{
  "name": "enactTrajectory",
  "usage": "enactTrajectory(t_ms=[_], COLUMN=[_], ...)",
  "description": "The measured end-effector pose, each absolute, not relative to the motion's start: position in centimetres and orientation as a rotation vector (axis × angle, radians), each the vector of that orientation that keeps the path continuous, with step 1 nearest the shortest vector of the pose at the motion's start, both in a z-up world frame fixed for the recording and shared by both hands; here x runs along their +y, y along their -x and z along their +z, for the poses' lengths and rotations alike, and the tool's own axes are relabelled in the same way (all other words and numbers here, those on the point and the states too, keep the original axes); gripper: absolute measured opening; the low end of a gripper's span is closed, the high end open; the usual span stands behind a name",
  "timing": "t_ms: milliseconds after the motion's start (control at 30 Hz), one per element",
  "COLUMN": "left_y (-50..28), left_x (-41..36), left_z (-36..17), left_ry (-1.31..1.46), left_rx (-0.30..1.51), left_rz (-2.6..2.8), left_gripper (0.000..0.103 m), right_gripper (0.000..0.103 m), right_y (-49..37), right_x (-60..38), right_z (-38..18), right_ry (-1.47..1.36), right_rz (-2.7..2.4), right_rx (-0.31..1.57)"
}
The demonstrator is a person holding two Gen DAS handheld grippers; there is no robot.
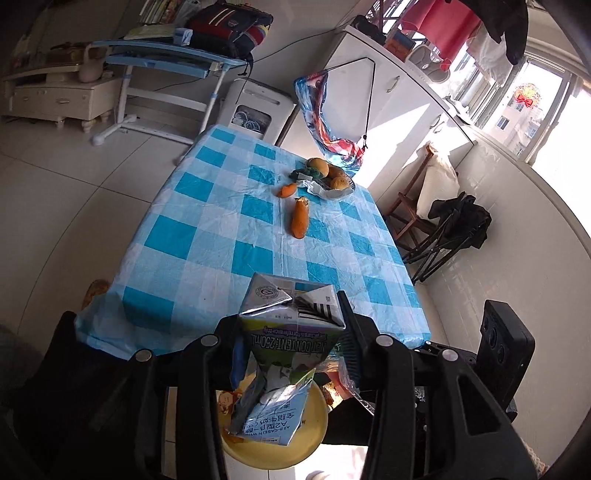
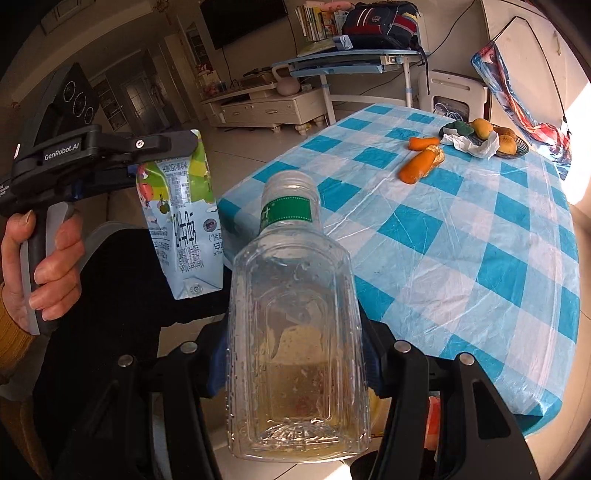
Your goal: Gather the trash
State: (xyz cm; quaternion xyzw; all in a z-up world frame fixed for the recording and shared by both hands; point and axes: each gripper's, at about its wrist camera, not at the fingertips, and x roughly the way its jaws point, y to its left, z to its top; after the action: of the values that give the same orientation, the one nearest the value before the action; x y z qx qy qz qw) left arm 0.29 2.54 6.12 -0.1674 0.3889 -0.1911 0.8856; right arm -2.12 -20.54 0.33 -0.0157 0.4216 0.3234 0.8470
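Our left gripper (image 1: 291, 343) clamps a crumpled pale-blue milk carton (image 1: 284, 354); our right gripper (image 2: 295, 369) clamps a clear capless plastic bottle (image 2: 295, 332).

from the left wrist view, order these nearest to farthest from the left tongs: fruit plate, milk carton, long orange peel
1. milk carton, clamped in the left tongs
2. long orange peel, mid-table
3. fruit plate, far side of the table, beside the smaller peel

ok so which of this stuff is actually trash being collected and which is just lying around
Job in hand:
- milk carton, clamped in the left hand-held gripper
- plastic bottle, clamped in the right hand-held gripper
- yellow bin below the carton

Lying about:
- fruit bowl
- orange peels on the checked tablecloth (possibly trash too)
- backpack
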Motion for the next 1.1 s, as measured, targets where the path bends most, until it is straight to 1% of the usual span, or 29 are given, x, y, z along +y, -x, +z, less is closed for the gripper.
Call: enactTrajectory(t_ms=[167,400,500,567,667,733,767,833,867,900,933,1000,1100], left_y=[0.9,1.8,1.8,1.7,1.6,1.5,1.5,1.8,2.0,2.2,2.4,2.7,2.7], left_x=[1.9,-0.3,-1.2,-1.9,-2.4,-2.4,-2.4,-2.2,-2.1,-1.9,-1.6,-1.0,0.2], left_z=[4.4,-0.5,-2.4,-3.7,-5.4,-6.2,-6.3,-5.7,-5.2,-4.6,-4.0,-3.2,-2.5], left_ry=[0.331,0.321,0.326,0.314,0.289,0.285,0.277,0.245,0.226,0.204,0.184,0.156,0.152], left_rx=[0.849,0.951,0.989,1.024,1.067,1.092,1.087,1.043,1.008,0.971,0.931,0.872,0.823], left_rz=[-0.403,-0.405,-0.405,-0.405,-0.394,-0.392,-0.380,-0.352,-0.334,-0.310,-0.279,-0.212,-0.129], left_gripper=[0.039,0.039,0.039,0.039,0.039,0.051,0.055,0.072,0.075,0.082,0.086,0.090,0.093], right_gripper=[0.056,0.056,0.057,0.065,0.070,0.075,0.078,0.083,0.086,0.087,0.089,0.090,0.092], right_y=[3.7,3.9,3.5,3.1,2.4,2.0,1.9,2.0,2.0,2.0,1.9,1.7,1.0], right_x=[-18.0,-15.2,-15.4,-16.4,-18.5,-19.9,-20.5,-21.8,-22.4,-23.1,-23.6,-24.4,-25.6], right_z=[-2.1,-7.0,-7.9,-7.4,-5.9,-4.8,-4.1,-2.7,-1.9,-1.3,-0.8,0.1,0.7], right_ry=[0.196,0.427,0.450,0.409,0.321,0.258,0.225,0.158,0.124,0.090,0.055,-0.011,-0.093], right_rz=[0.666,0.625,0.585,0.554,0.489,0.445,0.426,0.395,0.378,0.363,0.351,0.318,0.267], right_rx=[0.967,1.104,1.125,1.110,1.058,1.007,0.975,0.912,0.879,0.851,0.828,0.790,0.754])
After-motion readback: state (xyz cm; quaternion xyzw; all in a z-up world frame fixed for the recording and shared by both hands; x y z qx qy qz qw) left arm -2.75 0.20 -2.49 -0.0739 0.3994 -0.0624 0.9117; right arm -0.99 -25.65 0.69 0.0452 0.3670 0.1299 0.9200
